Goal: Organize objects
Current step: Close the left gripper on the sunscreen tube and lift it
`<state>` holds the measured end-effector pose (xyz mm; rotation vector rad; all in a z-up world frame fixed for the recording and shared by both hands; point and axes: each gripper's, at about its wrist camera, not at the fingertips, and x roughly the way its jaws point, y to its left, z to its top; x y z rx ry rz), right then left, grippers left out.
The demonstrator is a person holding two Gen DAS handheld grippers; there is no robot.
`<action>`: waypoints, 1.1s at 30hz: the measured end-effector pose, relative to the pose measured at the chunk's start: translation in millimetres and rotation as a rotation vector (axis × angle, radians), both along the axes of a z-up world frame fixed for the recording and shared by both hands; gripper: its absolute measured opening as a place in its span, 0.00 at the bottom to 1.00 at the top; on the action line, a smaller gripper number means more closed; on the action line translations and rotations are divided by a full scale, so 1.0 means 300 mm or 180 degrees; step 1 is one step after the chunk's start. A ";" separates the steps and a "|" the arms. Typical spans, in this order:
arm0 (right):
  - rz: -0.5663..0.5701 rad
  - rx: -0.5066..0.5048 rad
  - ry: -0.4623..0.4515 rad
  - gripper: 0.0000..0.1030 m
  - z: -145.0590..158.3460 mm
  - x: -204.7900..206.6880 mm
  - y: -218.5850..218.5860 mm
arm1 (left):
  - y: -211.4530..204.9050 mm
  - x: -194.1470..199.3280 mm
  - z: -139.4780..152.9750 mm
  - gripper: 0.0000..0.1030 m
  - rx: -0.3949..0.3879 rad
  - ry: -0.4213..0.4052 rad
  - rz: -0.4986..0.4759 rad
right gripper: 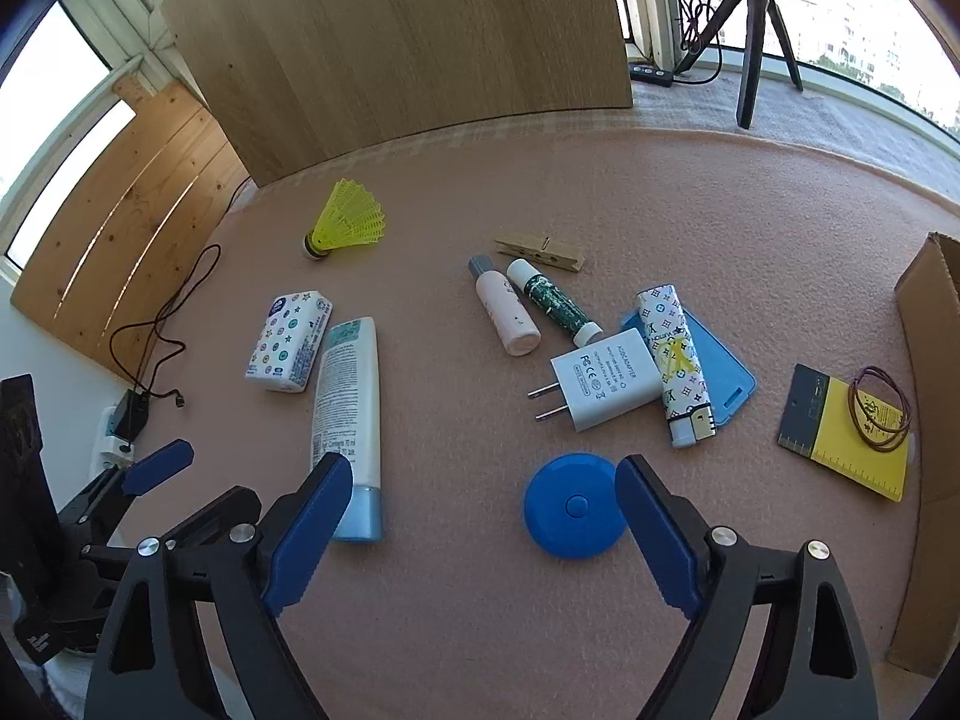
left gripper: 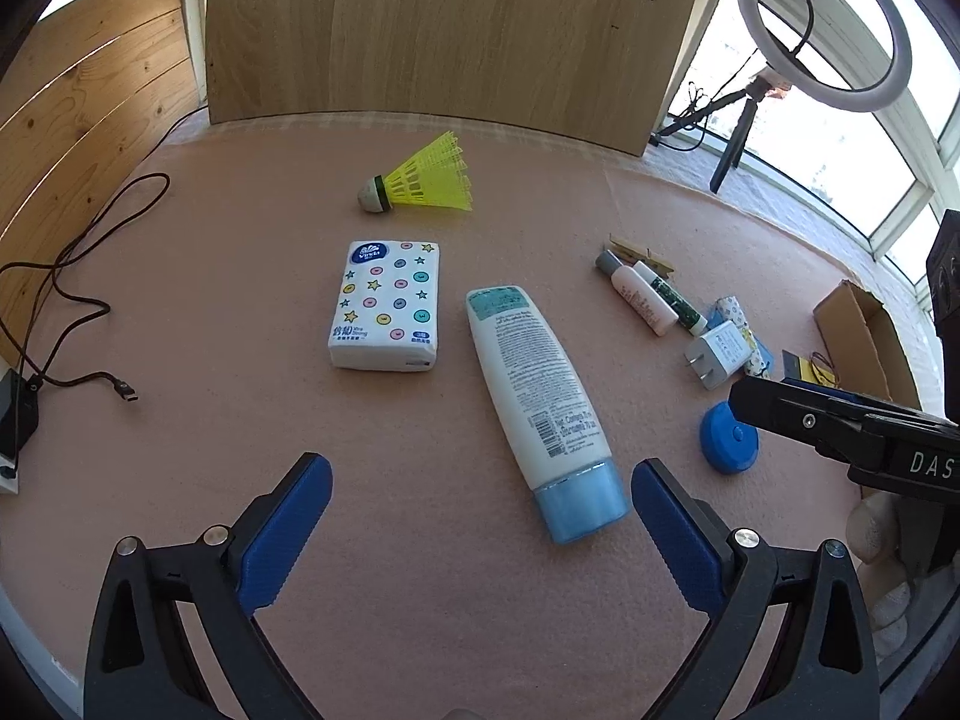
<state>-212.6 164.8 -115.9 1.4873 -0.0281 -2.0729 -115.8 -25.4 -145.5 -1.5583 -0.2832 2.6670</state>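
Pink felt tabletop (right gripper: 456, 630), wood panel behind, clutter centre-right. Risk: blue round case (right gripper: 570, 507), lower centre, skids sideways if right gripper (right gripper: 483, 531) closes off-centre; right pad sits just beside it. Jaws wide, holding nothing. Left gripper (left gripper: 480, 540) wide, empty, lotion tube (left gripper: 537, 396) cap beside right pad.

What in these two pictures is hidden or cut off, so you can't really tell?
- Cardboard box: cut off by the right wrist view's edge; inside unseen.
- Blue card: mostly under the patterned lighter and charger.
- Tube: its cap sits partly behind the right tool's finger.
- Tube label: too small to read.
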 end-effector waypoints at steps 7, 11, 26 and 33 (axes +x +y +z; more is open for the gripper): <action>0.0191 -0.0104 -0.0345 0.66 -0.070 -0.041 -0.088 | 0.007 -0.024 -0.052 0.94 0.0211 -0.0105 -0.0023; 0.0248 -0.0191 -0.0536 0.64 -0.101 -0.058 -0.119 | 0.011 -0.040 -0.084 0.89 0.0308 -0.0186 -0.0025; 0.0579 -0.0276 -0.0966 0.46 -0.161 -0.093 -0.239 | 0.031 -0.109 -0.169 0.72 0.0627 -0.0384 -0.0078; 0.0646 -0.0278 -0.1041 0.40 -0.171 -0.095 -0.259 | 0.040 -0.128 -0.179 0.63 0.0745 -0.0356 -0.0098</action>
